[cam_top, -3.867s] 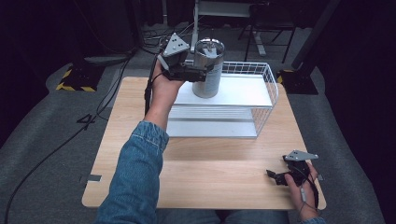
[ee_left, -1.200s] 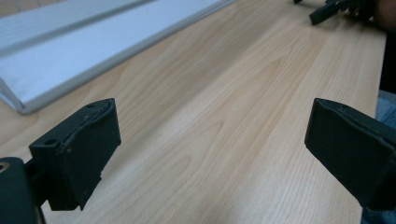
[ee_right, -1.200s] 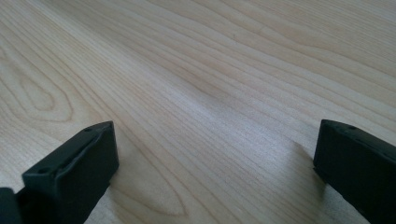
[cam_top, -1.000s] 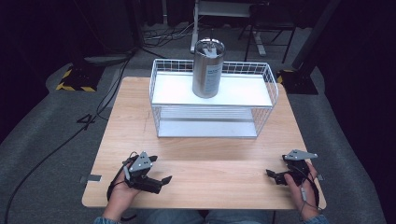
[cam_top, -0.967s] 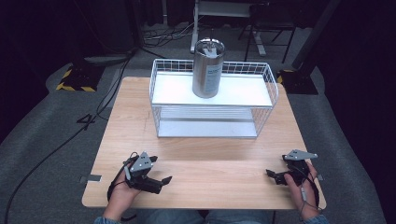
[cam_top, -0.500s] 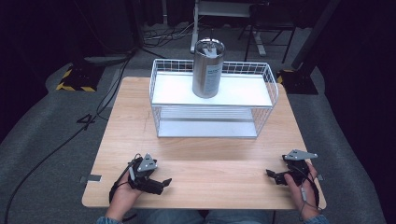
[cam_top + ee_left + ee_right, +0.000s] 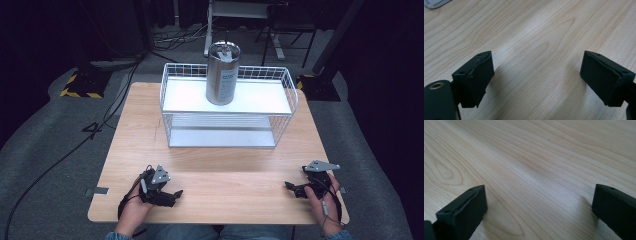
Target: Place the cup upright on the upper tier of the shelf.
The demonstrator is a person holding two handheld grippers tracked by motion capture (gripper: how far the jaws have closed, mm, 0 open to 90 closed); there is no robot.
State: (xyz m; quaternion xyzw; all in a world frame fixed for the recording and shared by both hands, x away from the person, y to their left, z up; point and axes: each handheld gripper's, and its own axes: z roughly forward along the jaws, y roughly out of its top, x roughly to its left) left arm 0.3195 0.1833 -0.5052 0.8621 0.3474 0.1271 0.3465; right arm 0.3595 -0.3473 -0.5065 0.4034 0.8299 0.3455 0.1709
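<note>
High view shows both hands parked at the near edge of the wooden desk (image 7: 215, 165), each holding its tongs low over bare wood. The left tongs (image 7: 172, 195) sit near the left corner, the right tongs (image 7: 292, 189) near the right corner, well apart from each other. The steel canister (image 7: 223, 73) stands upright on the top shelf of the white wire rack (image 7: 227, 127), toward the far left part of that shelf, far from both hands.

Left gripper view has the two black jaws standing apart with only wood grain between them; they have just been closing, yet they grip nothing. Right gripper view likewise shows jaws wide apart over the bare desk.

To my eye the placing step looks finished: the canister sits on the rack untouched, and both hands rest in a waiting pose. If more work follows, one hand would have to lift from the near edge and reach forward over the rack's wire rim, coming at the canister from the side with the jaws spread wide enough for its round body.
</note>
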